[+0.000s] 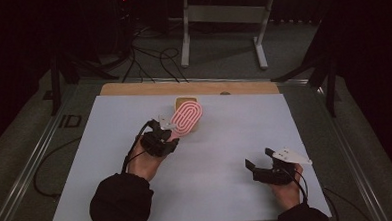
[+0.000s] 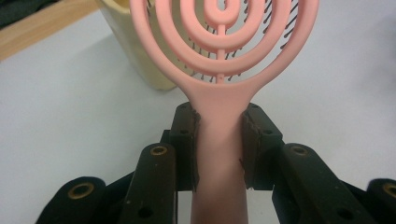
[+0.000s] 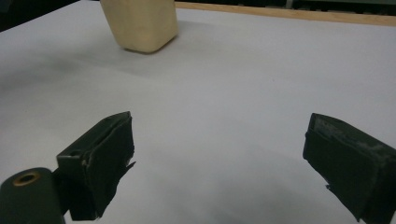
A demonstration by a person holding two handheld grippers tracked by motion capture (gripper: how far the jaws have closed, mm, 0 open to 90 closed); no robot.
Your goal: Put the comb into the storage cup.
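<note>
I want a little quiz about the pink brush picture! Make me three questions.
1. True or false: the left gripper is shut on the pink hairbrush.
2. What stands just behind the brush head?
3. The right gripper is: A) holding the cup, B) open over the white table, C) holding the brush.

Key: 1 true. 2 the cream cup. 3 B.

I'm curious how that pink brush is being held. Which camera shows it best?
The left gripper view: the pink brush fills it, its handle pinched between the left claw pads. The high view shows the whole brush small, over the cream cup.
</note>
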